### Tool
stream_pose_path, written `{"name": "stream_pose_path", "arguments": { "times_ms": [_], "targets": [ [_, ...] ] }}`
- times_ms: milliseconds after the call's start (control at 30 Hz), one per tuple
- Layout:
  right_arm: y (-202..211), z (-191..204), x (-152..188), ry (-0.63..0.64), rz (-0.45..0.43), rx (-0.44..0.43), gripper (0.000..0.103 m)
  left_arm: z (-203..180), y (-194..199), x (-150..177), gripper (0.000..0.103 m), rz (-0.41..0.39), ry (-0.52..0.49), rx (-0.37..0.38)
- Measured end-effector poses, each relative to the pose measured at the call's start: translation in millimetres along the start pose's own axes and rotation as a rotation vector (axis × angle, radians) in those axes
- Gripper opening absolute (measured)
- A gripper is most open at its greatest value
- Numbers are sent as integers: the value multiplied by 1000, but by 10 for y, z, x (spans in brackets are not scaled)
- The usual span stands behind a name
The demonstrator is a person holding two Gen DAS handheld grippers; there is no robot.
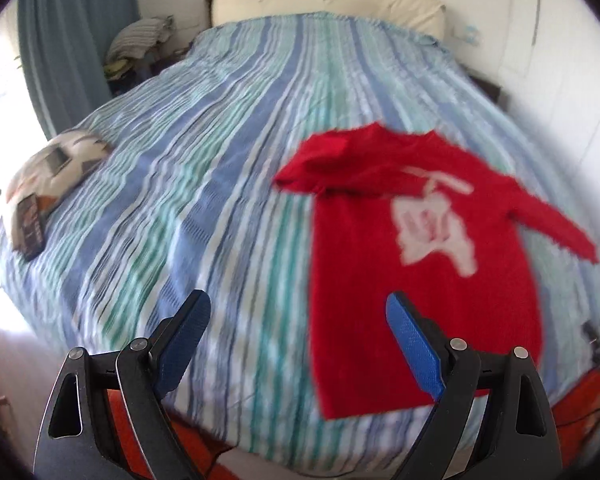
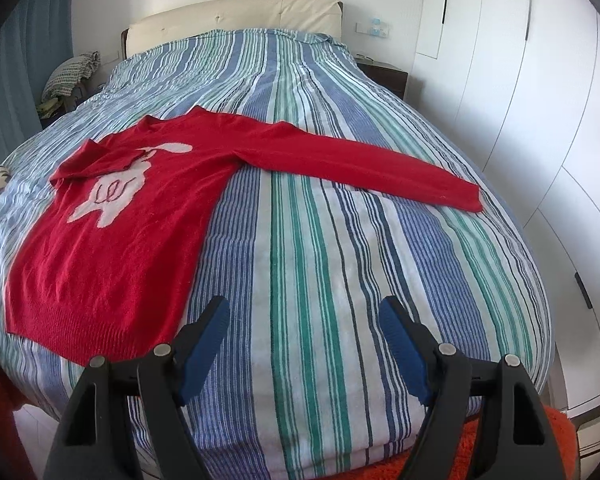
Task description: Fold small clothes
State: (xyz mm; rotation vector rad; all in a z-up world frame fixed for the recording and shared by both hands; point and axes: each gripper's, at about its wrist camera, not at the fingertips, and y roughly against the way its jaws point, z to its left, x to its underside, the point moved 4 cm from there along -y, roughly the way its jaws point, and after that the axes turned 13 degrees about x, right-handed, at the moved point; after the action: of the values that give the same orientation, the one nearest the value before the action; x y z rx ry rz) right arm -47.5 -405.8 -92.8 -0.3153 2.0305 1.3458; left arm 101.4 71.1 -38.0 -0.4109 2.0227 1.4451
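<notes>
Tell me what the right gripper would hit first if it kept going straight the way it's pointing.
Probably the bare striped bedcover. The open right gripper aims beside the red sweater, below its outstretched sleeve.

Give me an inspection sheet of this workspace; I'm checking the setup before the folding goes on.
Surface: striped bedspread, smooth.
Job's things: red sweater flat, one sleeve folded across the chest, the other sleeve stretched out.
Clutter: patterned cushion and dark book at the bed's edge.
Grippers: left gripper and right gripper open, empty.
Cables: nothing seen.
Surroundings: headboard, white wardrobe, blue curtain.
</notes>
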Motion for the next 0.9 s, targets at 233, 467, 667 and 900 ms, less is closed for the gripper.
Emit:
{"name": "stream_pose_path", "arguments": {
  "times_ms": [233, 467, 667, 900],
  "targets": [
    [-52, 73, 32, -7, 28, -51, 76, -772, -1120, -933, 99, 203, -253, 177],
    [-113, 26, 60, -28, 61, -68, 77, -1059, -2360, -663, 68, 379, -468, 126],
    [-221, -25, 64, -62, 102, -76, 77, -899, -2865, -690, 61, 392, -434, 73],
    [-250, 13, 65, -45, 109, -50, 77, -760, -2829, -849, 2, 301, -300, 129]
  ]
}}
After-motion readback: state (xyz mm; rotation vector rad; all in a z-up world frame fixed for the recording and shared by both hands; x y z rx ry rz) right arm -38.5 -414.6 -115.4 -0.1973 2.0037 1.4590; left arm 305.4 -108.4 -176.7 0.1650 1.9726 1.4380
